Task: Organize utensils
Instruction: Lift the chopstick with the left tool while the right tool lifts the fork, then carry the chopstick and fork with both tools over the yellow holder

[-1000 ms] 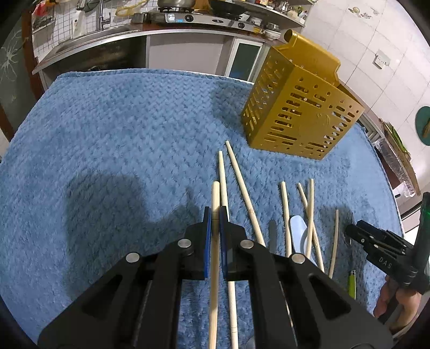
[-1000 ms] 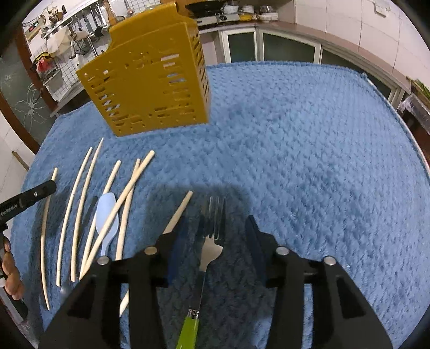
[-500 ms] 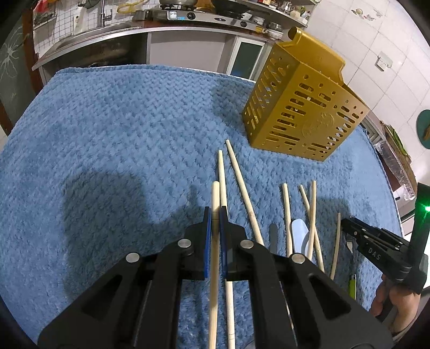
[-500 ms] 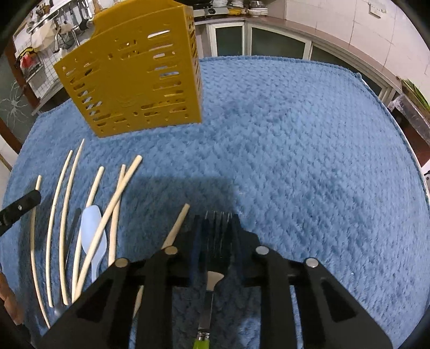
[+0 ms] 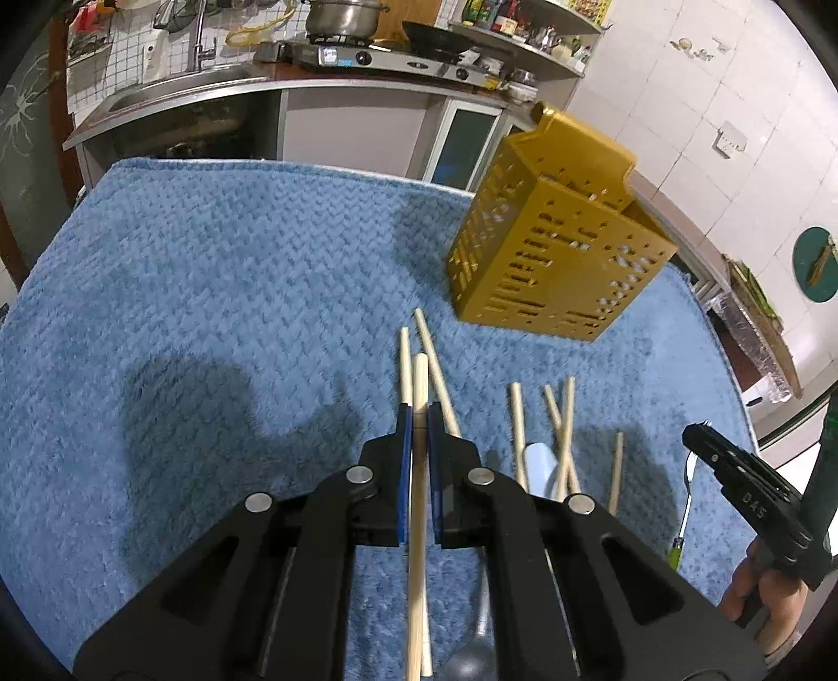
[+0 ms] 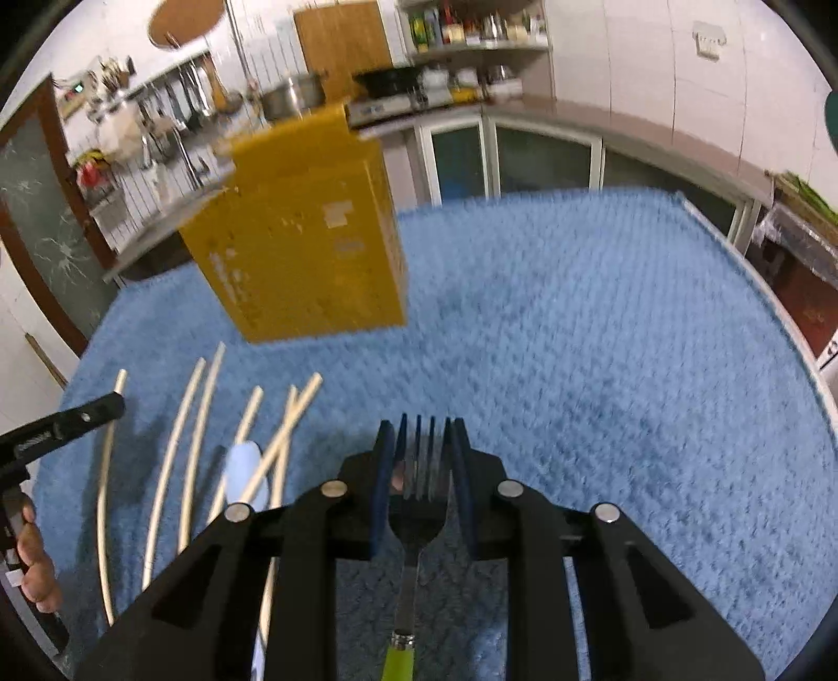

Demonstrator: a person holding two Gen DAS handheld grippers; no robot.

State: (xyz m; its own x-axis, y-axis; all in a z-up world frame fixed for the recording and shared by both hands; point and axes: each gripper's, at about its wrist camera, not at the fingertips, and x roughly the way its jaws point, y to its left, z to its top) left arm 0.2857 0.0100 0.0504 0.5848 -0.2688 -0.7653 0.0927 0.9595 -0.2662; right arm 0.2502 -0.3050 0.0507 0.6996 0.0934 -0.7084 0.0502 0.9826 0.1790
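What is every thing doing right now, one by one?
left gripper: shut on a chopstick.
chopstick: clamped between the pads.
right gripper: shut on the fork.
fork: held by its head, tines forward.
yellow basket: standing on the blue cloth.
loose chopsticks: lying scattered.
pale spoon: lying among them.

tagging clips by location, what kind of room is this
Most likely a home kitchen: a gas stove carrying a steel pot, a sink in the counter, and a shelf of bottles on the tiled wall.
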